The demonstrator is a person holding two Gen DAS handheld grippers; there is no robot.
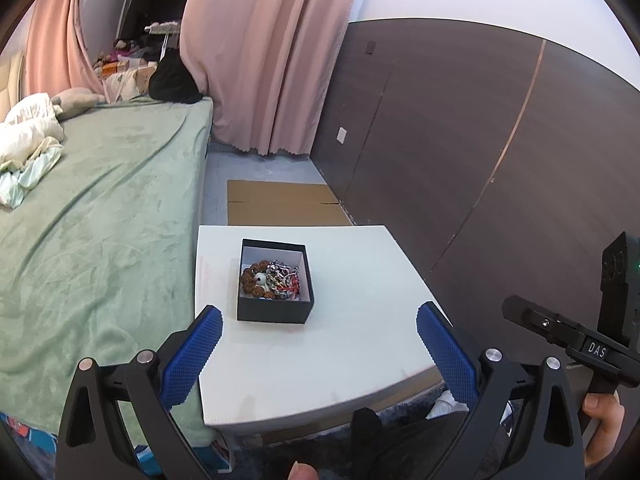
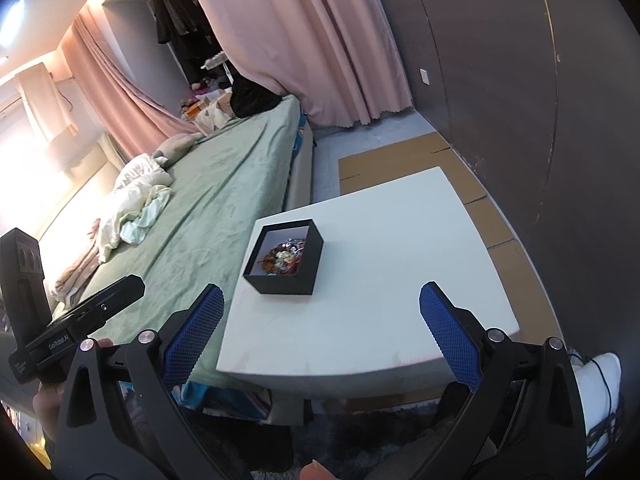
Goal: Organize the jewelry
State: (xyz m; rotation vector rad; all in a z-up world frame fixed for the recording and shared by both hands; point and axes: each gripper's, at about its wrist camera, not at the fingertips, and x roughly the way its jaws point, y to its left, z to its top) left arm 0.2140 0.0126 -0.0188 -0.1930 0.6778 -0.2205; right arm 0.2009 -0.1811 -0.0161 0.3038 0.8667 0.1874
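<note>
A black open box (image 1: 274,312) (image 2: 289,280) stands on the small white table (image 1: 352,360) (image 2: 380,300), left of the middle. Inside lies a heap of jewelry (image 1: 270,281) (image 2: 286,259): a brown bead bracelet, silver and red pieces. My left gripper (image 1: 319,326) is open and hangs above the table's near half, short of the box, nothing between its blue pads. My right gripper (image 2: 322,306) is open too, wide, above the near edge of the table, with the box ahead and a little left. The right gripper's body (image 1: 580,344) shows at the right edge of the left wrist view.
A bed with a green cover (image 1: 100,220) (image 2: 220,200) runs along the table's left side, with crumpled bedding (image 1: 28,140). Flat cardboard (image 1: 280,202) (image 2: 400,156) lies on the floor behind the table. A dark panelled wall (image 1: 480,140) is on the right, pink curtains (image 1: 260,60) behind.
</note>
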